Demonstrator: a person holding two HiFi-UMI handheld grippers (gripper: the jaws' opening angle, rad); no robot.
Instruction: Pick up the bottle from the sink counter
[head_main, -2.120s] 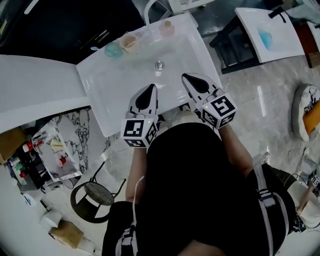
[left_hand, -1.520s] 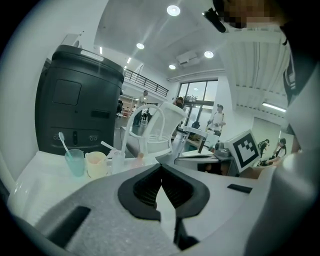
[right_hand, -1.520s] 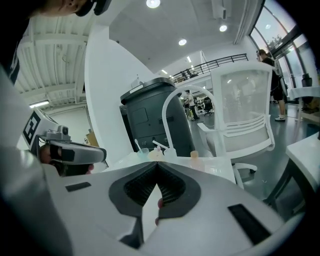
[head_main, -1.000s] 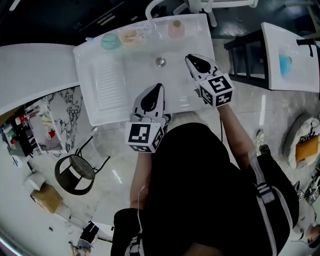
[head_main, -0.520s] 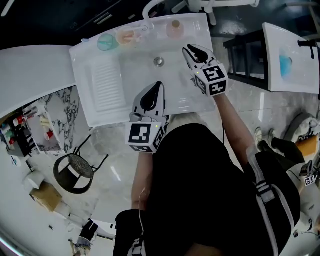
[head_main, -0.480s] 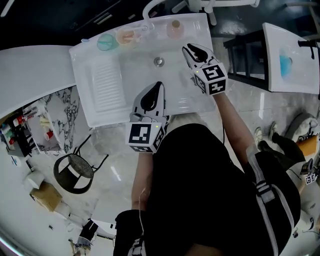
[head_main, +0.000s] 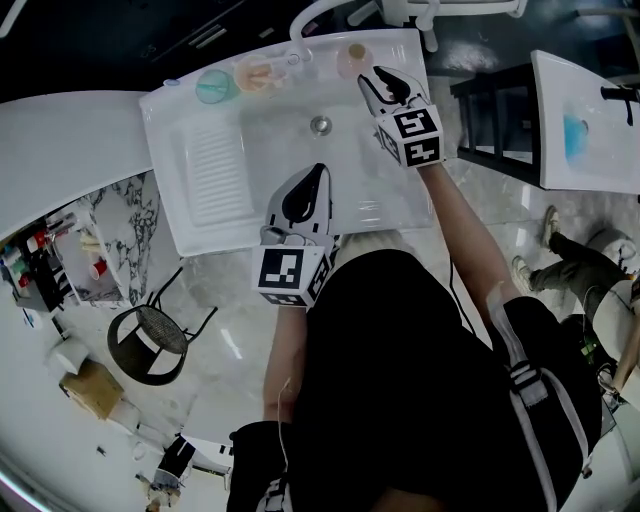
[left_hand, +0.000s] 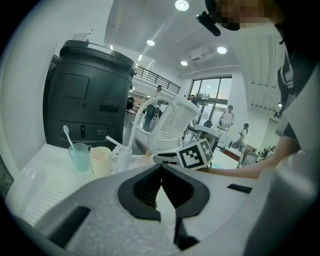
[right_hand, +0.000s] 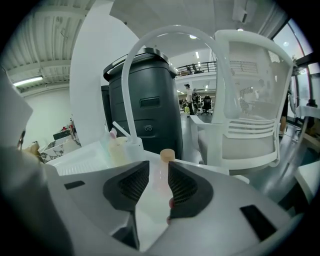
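Note:
A pale pink bottle with a tan cap stands upright on the back rim of the white sink. In the right gripper view the bottle shows in the gap between the two dark pads, its cap just above their tips. My right gripper is right in front of it; its jaws have just been opening, and the pads stand apart from the bottle's sides. My left gripper hovers over the sink's near part with its pads pressed together and nothing held.
A teal cup with a toothbrush and a cream cup stand left of the bottle beside the arched white faucet. The drain lies mid-basin and a ribbed drainboard at left. A white chair stands behind the sink.
My right gripper has moved away from the body toward the sink's back rim and up to the bottle, and its jaws have spread wider. The left gripper has stayed where it was.

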